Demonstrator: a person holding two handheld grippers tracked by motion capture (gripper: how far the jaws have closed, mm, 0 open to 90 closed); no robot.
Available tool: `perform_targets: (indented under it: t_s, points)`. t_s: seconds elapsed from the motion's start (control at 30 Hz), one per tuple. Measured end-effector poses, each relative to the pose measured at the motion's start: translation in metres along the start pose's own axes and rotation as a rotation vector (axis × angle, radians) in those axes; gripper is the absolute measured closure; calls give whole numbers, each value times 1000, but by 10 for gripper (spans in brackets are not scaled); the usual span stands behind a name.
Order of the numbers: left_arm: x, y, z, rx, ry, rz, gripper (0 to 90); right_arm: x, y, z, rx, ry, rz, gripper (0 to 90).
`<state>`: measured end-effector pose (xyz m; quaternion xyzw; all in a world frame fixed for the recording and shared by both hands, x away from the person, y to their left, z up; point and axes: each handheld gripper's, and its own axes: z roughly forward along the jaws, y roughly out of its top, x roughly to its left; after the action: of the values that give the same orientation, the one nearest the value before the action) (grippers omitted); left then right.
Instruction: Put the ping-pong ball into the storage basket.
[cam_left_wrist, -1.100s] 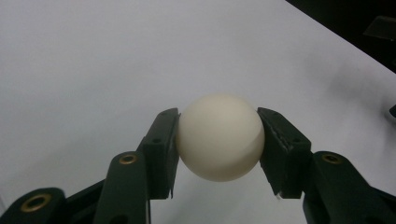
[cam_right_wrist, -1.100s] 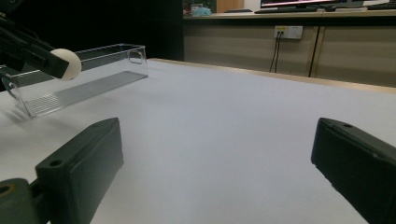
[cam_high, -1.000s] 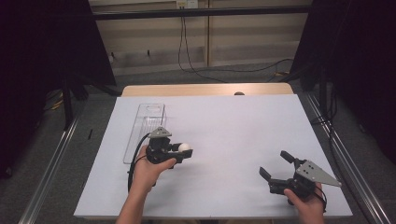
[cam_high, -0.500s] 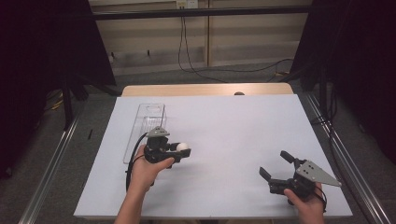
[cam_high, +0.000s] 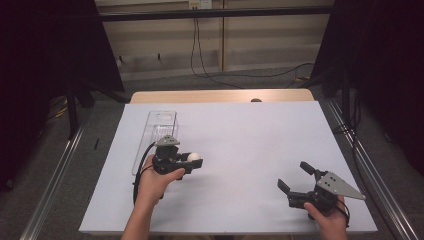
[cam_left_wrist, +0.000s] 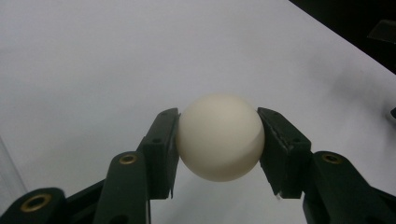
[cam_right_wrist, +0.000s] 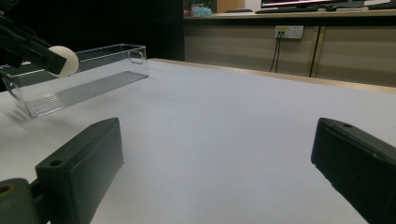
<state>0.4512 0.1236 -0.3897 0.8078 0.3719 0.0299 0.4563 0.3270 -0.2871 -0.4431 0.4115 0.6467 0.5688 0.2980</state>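
Left gripper (cam_left_wrist: 218, 140) clenched on white ball (cam_left_wrist: 219, 136), held above table just right of clear tray (cam_high: 161, 125). Ball likely light, smooth, slippery, thin-shelled: grip across widest part, gentle squeeze. Right gripper (cam_high: 296, 180) released, well apart from tray.

ball (cam_left_wrist: 219, 136) — white, smooth, round | clamped in left claw (cam_high: 196, 161) | above table

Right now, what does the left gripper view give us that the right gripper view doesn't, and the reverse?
Left gripper view: the left tongs shut on the white ball, pads pressed on both sides.

Right gripper view: the right tongs open with nothing between them, the clear tray side-on, and a wall socket behind.

Both: the ball and the white table cover.
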Motion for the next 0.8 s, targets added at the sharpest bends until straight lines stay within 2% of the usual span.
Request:
perform_targets:
  t_s: [0.27, 0.3, 0.4, 0.73, 0.77, 0.8]
  points:
    - [2, 0, -3, -3, -1, -10, 511, 0, 0, 0, -1, -1, -2, 17]
    - [3, 0, -3, 4, -6, -2, 511, 0, 0, 0, -2, 0, -1, 17]
    - [3, 0, -3, -8, -2, -14, 511, 0, 0, 0, -1, 0, -2, 17]
    - [6, 0, -6, -8, 6, -15, 511, 0, 0, 0, 0, 1, 1, 17]
    - [7, 0, -7, 2, 12, -3, 511, 0, 0, 0, 1, 2, -2, 17]
    - [7, 0, -7, -9, 12, -14, 510, 0, 0, 0, 1, 3, -2, 17]
